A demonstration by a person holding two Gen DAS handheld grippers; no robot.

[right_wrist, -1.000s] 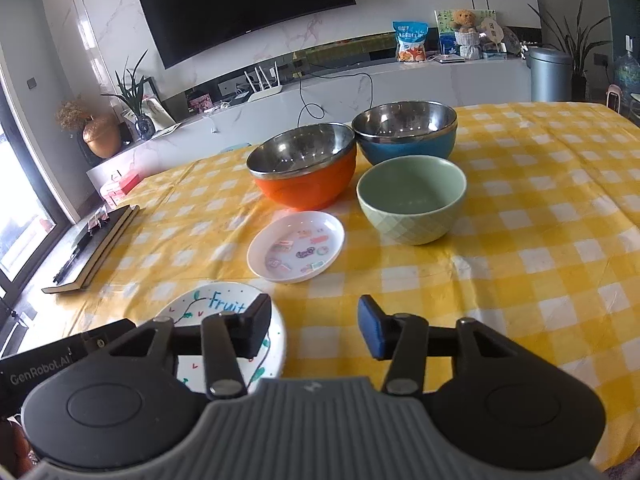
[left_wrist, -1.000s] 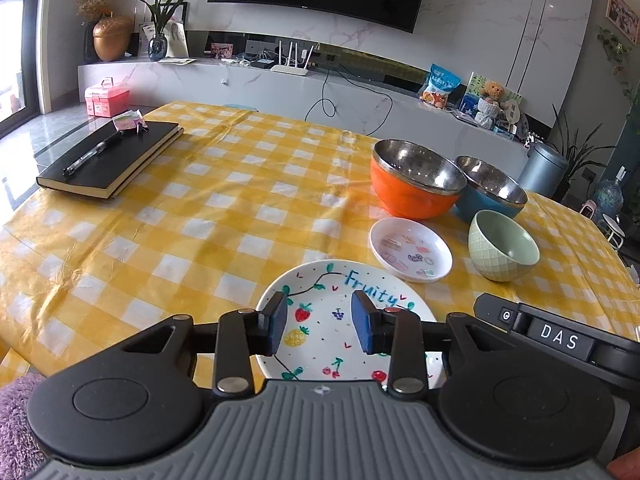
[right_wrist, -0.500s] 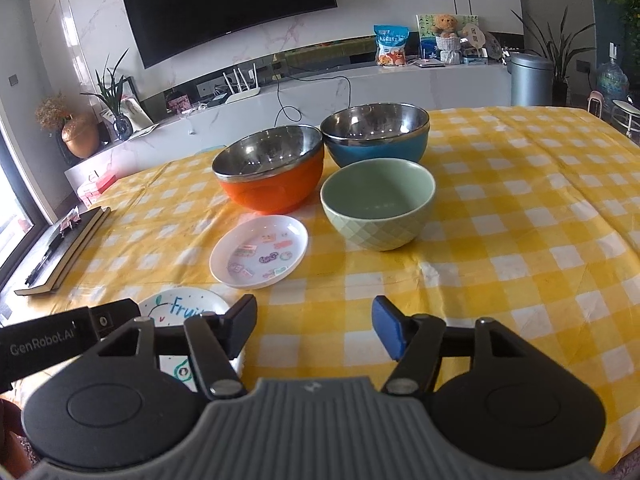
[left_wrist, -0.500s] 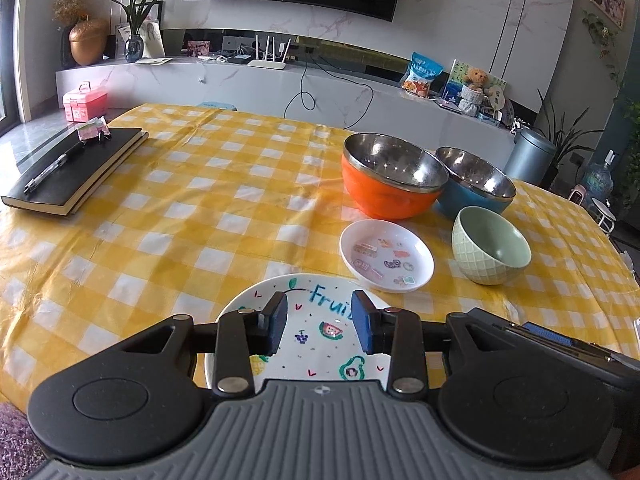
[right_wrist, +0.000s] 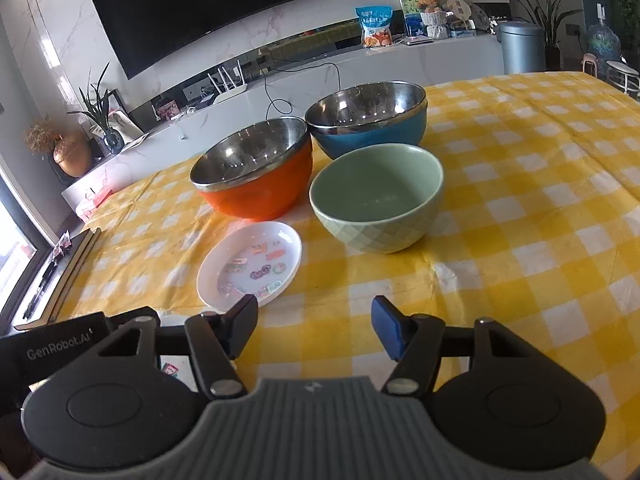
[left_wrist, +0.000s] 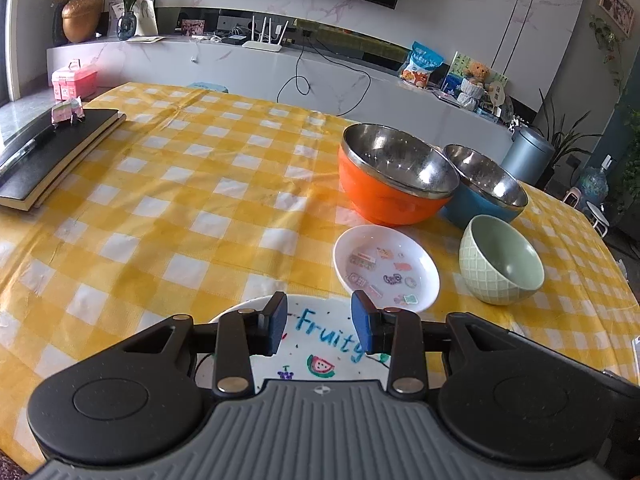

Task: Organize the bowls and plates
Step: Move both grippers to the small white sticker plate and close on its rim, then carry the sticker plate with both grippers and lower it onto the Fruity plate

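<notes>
Hovering with jaws apart and empty, each hand-held gripper (left_wrist: 319,328) (right_wrist: 314,330) faces stiff, slippery, breakable crockery; the plate (left_wrist: 320,344) is best pinched at its rim.

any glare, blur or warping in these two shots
Left wrist view: sharp, the wall bends at the edges, window light glints inside the orange bowl. Right wrist view: strong fisheye curve on the TV, the window at left blown out white, steel blue bowl mirrors the room.

tablecloth (left_wrist: 180,208): yellow and white checks
steel-lined bowls: one orange (left_wrist: 384,196), one blue (left_wrist: 476,206)
small bowl (left_wrist: 500,266): pale green, diamond lattice outside
small plate (left_wrist: 386,268): white, coloured stickers
large plate (left_wrist: 320,344): white, blue "Fruity", fruit drawings
notebook (left_wrist: 48,152): black
</notes>
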